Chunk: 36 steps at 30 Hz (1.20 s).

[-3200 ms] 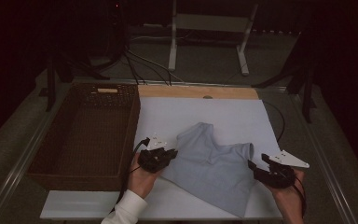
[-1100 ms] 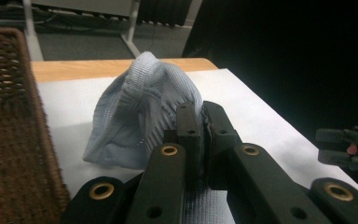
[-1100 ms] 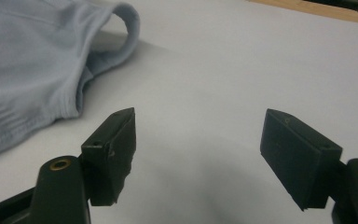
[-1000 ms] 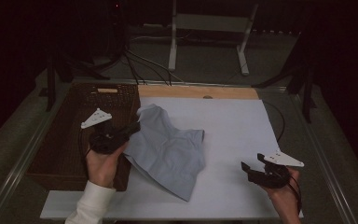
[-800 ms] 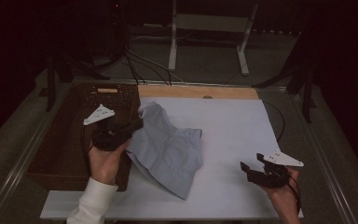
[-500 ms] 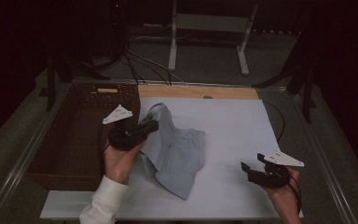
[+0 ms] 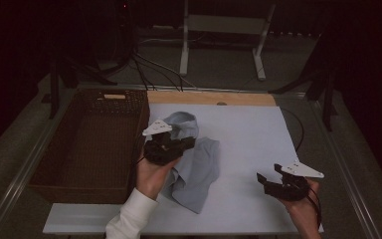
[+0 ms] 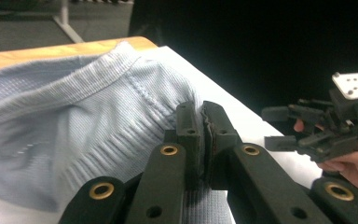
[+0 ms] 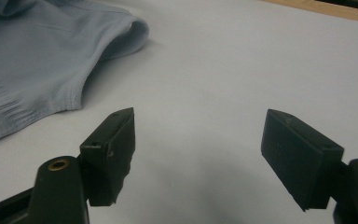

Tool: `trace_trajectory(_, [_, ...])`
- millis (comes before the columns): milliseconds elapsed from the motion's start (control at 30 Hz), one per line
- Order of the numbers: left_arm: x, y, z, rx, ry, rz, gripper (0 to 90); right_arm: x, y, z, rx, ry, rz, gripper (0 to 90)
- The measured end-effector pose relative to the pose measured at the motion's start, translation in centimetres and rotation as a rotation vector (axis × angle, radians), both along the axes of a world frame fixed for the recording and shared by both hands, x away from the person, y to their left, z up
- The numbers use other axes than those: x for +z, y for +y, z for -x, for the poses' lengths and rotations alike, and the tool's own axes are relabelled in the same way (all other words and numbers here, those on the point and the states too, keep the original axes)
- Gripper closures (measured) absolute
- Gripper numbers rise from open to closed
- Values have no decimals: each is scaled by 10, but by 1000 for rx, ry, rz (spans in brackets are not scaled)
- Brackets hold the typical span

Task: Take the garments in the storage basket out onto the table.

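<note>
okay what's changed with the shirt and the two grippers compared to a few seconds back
The left gripper, shut on the light blue shirt, lifted it off flat, swung toward the basket, then back right, bunching it. The right gripper let go of the shirt's other side and has stayed open over the white mat.

Between the spread jaws of the right gripper [image 9: 198,154] lies bare white table [image 9: 242,70], and ahead of them it runs open to the wooden strip [image 7: 211,97]. Off their left tip the blue garment [image 9: 42,65] bars the way. Beside the left gripper [image 7: 189,143] stands the wicker basket [image 7: 87,144], its wall closing that side.
</note>
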State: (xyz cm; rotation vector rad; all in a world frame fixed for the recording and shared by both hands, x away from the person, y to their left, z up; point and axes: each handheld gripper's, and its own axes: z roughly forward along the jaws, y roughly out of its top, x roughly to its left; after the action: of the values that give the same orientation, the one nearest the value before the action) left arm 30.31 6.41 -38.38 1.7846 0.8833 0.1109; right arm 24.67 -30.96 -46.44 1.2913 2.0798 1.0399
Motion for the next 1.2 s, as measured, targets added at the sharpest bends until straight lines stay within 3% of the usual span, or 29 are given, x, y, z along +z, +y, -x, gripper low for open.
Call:
trace_trajectory(400, [-14,-40,2,-95,35,-12,868,1,-2,0,-7,-6,-4,265])
trace_trajectory(733, [-27,-52,4,-134,46,-31,866,1,-4,0,-13,-8,-5,265])
trace_trajectory(967, [-38,-63,10,-214,63,-48,859,1,-3,0,-10,-8,-3,265])
trace_trajectory(1067, [-39,-63,11,-244,49,-29,789,1,-3,0,-12,-8,-3,266])
trace_trajectory(1200, [-35,-56,10,-212,6,-39,597,1,-2,0,-6,-7,-2,266])
